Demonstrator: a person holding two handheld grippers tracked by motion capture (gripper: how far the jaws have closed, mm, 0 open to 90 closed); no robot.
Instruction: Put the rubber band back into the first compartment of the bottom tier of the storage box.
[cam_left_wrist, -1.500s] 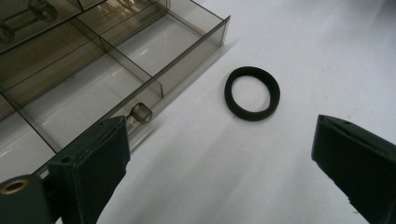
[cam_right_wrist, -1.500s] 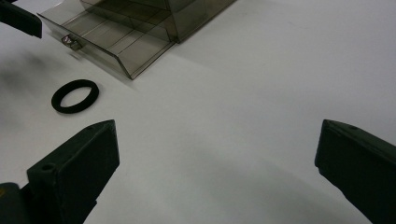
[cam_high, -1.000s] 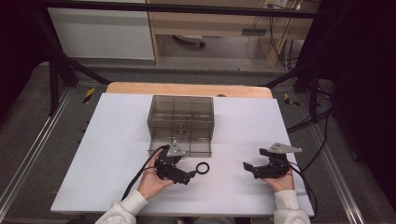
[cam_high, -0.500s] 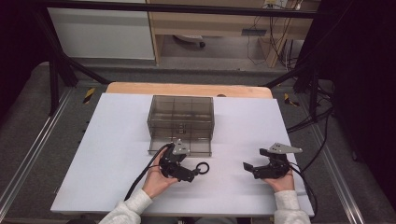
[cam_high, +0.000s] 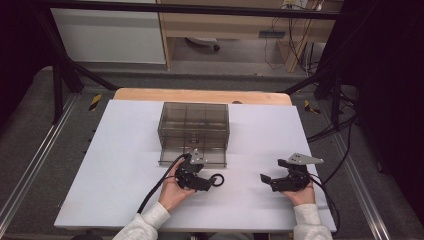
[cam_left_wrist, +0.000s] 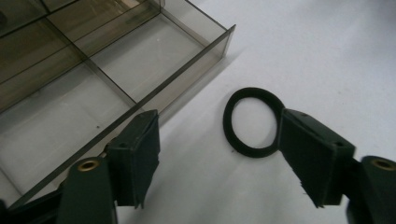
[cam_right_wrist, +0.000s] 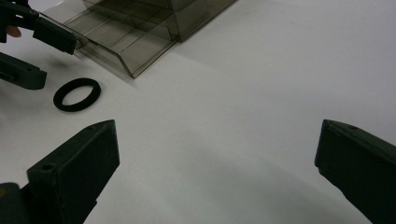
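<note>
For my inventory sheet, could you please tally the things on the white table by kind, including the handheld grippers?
Smoky transparent plastic drawer organiser: 1
Black rubber ring: 1
Black handheld grippers, left gripper and right gripper, both with jaws apart: 2
Total: 4

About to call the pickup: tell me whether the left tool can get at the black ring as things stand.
Probably yes. The left tool is open, its jaws apart on either side of the black ring, which lies flat on the white table beside the open drawer. Nothing lies between them.
</note>
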